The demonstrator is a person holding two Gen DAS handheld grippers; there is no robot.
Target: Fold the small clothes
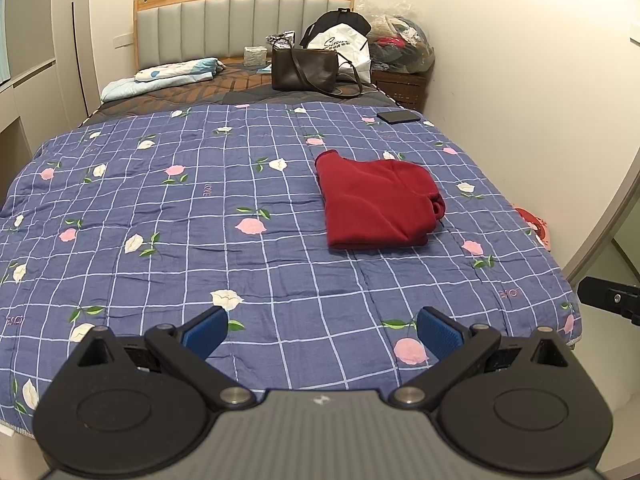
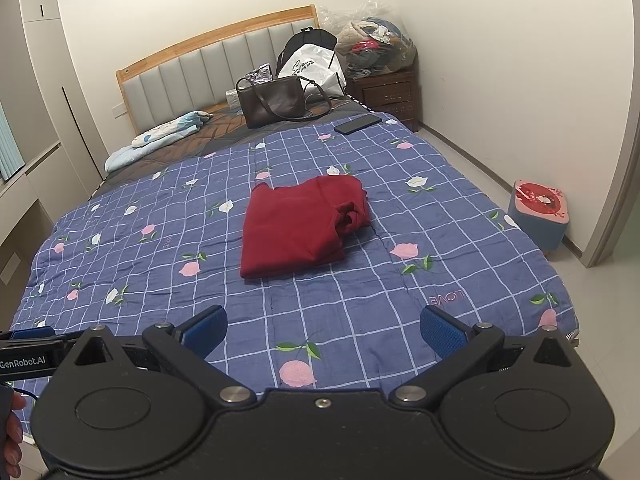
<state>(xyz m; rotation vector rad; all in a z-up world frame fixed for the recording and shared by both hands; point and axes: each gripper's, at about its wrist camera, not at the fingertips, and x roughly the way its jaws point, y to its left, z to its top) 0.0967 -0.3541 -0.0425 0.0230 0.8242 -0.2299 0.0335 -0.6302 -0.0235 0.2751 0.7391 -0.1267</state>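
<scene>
A dark red garment (image 1: 376, 200) lies folded in a compact rectangle on the blue checked floral quilt (image 1: 200, 220), right of the bed's middle. It also shows in the right wrist view (image 2: 300, 226), with a rolled cuff at its right side. My left gripper (image 1: 322, 330) is open and empty above the quilt's near edge, well short of the garment. My right gripper (image 2: 324, 330) is open and empty, also back from the garment near the foot of the bed. The right gripper's body (image 1: 612, 300) shows at the right edge of the left wrist view.
A black phone (image 1: 399, 116) lies on the quilt's far right. A brown handbag (image 1: 306, 69), a white shopping bag (image 1: 344, 50) and a folded light blanket (image 1: 160, 76) sit by the headboard. A nightstand (image 2: 390, 94) carries bagged clothes. A small stool (image 2: 538, 210) stands on the floor right of the bed.
</scene>
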